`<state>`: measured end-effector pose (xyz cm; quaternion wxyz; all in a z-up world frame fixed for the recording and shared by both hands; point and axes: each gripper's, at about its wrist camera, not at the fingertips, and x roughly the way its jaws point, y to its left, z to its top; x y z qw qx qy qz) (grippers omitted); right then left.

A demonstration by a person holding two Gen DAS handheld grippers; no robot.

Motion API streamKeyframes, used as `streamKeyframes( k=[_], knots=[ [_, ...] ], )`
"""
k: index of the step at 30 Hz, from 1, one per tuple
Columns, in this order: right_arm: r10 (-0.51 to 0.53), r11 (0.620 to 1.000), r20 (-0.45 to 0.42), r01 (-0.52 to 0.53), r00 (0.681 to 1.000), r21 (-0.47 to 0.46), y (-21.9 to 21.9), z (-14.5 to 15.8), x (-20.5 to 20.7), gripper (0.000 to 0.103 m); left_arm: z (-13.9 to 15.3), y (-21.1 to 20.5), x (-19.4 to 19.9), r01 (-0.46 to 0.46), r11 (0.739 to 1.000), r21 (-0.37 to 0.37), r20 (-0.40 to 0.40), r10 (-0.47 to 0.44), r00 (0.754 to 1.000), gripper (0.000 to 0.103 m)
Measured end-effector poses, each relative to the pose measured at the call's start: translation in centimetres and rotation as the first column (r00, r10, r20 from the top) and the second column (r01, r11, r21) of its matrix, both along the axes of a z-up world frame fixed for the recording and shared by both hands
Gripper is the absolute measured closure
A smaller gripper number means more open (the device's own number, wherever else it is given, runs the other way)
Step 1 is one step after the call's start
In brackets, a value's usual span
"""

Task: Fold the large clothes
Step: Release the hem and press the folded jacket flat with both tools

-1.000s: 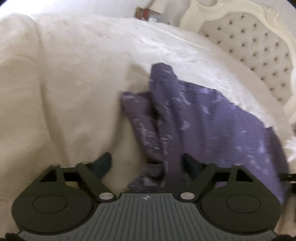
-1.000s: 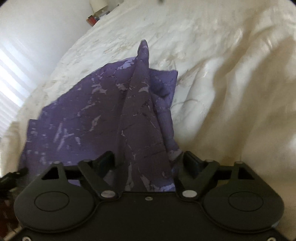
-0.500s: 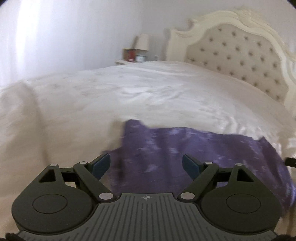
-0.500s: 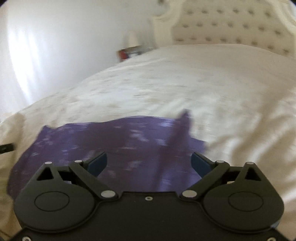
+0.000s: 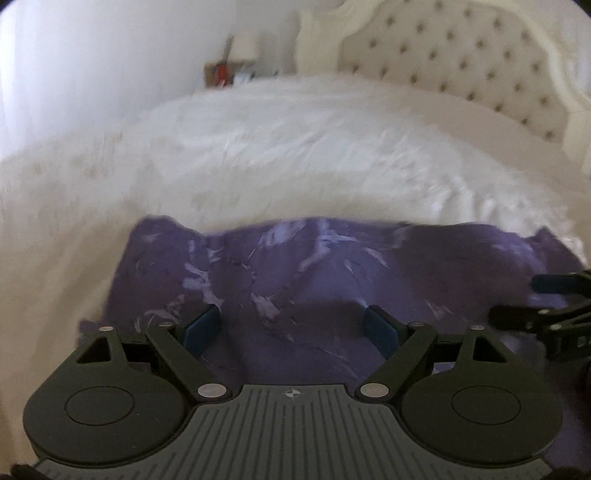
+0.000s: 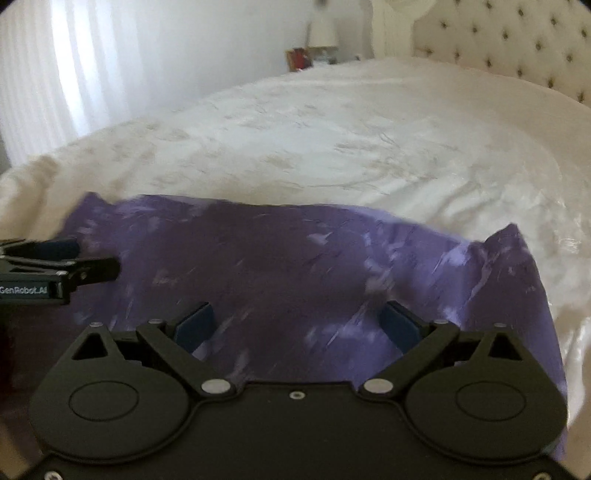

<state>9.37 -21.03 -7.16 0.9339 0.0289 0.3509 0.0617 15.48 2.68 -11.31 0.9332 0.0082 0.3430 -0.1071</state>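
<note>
Since a second ago the purple cloth (image 5: 332, 273) has dropped from a tall bunched ridge standing between the fingers to a low, spread sheet, and both tools have tipped up so the far end of the room now shows. The bed (image 6: 332, 140), covered in a pale cream spread with faint wrinkles, fills most of what can be seen from either side; the cloth lies across its near edge, stretching side to side, its far hem wavy and its right corner peaked up a little in the right wrist view (image 6: 513, 236). It is dark violet with lighter streaks, and it runs under and in front of both tools. Behind the bed stands a cream tufted headboard (image 5: 461, 55) with a carved frame. The left gripper (image 5: 291, 326) hovers over the cloth with its blue pads (image 5: 201, 326) set wide apart and nothing pinched between them. The right gripper (image 6: 297, 325) is the same, spread wide over the fabric and gripping nothing; it also shows at the right edge of the left view (image 5: 546, 306), just beside its partner. Far off by the wall sits a small nightstand with a lamp (image 6: 323, 29) and a few blurred red and dark items (image 5: 221, 74) I cannot make out.
</note>
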Motion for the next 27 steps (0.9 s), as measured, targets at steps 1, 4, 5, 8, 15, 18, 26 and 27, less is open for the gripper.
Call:
streamKeyframes(
  k=[1,4,5,8,15,18,26,27],
  knots=[
    [-0.015,1.000,-0.008,0.015,1.000,0.002,-0.2,-0.4,0.7,0.002,-0.5,0.1,0.8,-0.006,1.000,-0.004,-0.019,0.006,1.000,0.016],
    [-0.064,0.998,-0.033,0.064,0.997,0.025,-1.3,-1.3,2.5,0.001,-0.9,-0.2,2.0,-0.009,1.000,0.023,-0.041,0.010,0.999,0.007],
    [-0.074,0.997,-0.038,0.075,0.997,0.032,-1.5,-1.5,2.9,0.001,-1.1,-0.3,2.4,-0.008,1.000,0.030,-0.049,0.009,0.999,0.003],
    [-0.090,0.994,-0.044,0.092,0.995,0.054,-2.1,-2.5,3.7,0.000,-1.9,-0.6,3.2,-0.003,0.999,0.032,-0.060,0.005,0.998,0.000],
    [-0.094,0.993,-0.022,0.096,0.995,0.069,-2.3,-3.5,3.7,0.000,-2.5,-0.8,3.5,-0.011,1.000,0.020,-0.035,0.012,0.999,0.000],
    [-0.094,0.992,-0.014,0.095,0.995,0.081,-2.4,-3.7,4.0,0.000,-2.5,-0.8,3.7,-0.017,1.000,0.011,-0.029,0.017,0.999,0.000],
    [-0.090,0.988,-0.002,0.090,0.996,0.125,-2.9,-3.8,4.1,0.000,-2.6,-0.7,3.8,-0.017,1.000,-0.014,-0.007,0.017,1.000,0.000],
    [-0.090,0.987,0.001,0.089,0.996,0.134,-3.0,-3.8,4.1,0.000,-2.6,-0.6,3.7,-0.016,1.000,-0.024,0.002,0.016,1.000,0.000]
  ],
)
